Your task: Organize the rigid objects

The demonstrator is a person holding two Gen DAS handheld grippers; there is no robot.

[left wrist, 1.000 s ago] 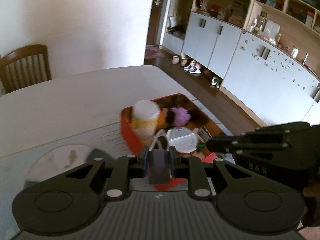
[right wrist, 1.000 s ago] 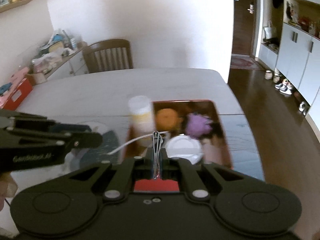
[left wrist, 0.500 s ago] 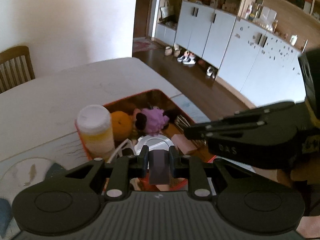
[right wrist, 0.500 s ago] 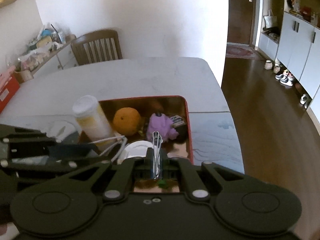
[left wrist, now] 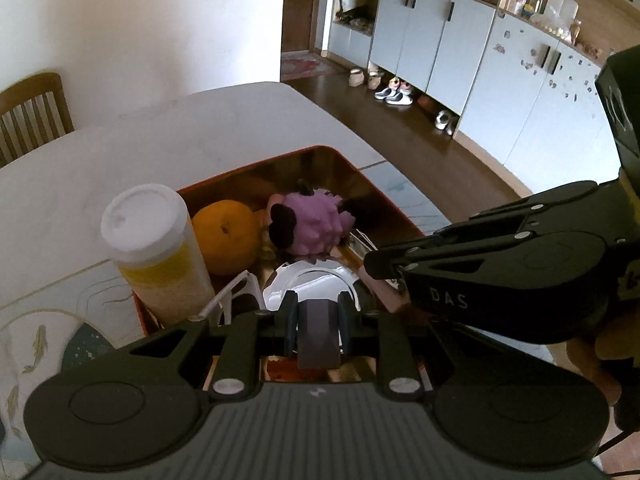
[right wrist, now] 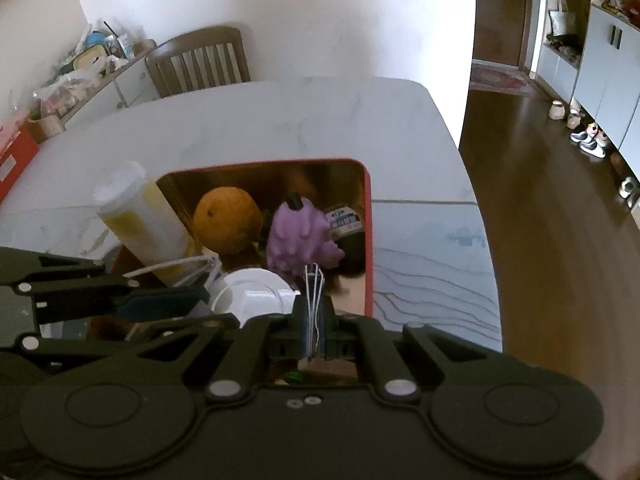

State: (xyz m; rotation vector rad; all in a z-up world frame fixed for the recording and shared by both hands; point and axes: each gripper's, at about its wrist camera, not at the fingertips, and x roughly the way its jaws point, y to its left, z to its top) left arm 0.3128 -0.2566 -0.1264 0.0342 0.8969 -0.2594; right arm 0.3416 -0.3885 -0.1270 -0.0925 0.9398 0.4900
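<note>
a: any writing you can read?

b: "das" in pale letters on the side of the right gripper (left wrist: 384,266), seen from the left wrist. a small blue-and-white label (right wrist: 343,219) lies in the red tin (right wrist: 369,240), too small to read.

a: the surface and room?

b: a white marbled counter (right wrist: 280,120), a wooden chair (right wrist: 200,60) at its far edge, dark wood floor, pale blue cabinets (left wrist: 432,40) with shoes (left wrist: 394,96) below.

a: the fingers?

b: the left gripper (left wrist: 318,316) is clenched on a dark grey block (left wrist: 318,330); the right one's fingers are pressed together on a thin wire clip (right wrist: 314,292). both are just above the tin's near end.

a: what crowds the tin?

b: an orange (left wrist: 226,236), a purple plush toy (left wrist: 312,224), a white round lid (right wrist: 256,292), and a white-capped yellow bottle (left wrist: 156,256) upright at its left wall.
</note>
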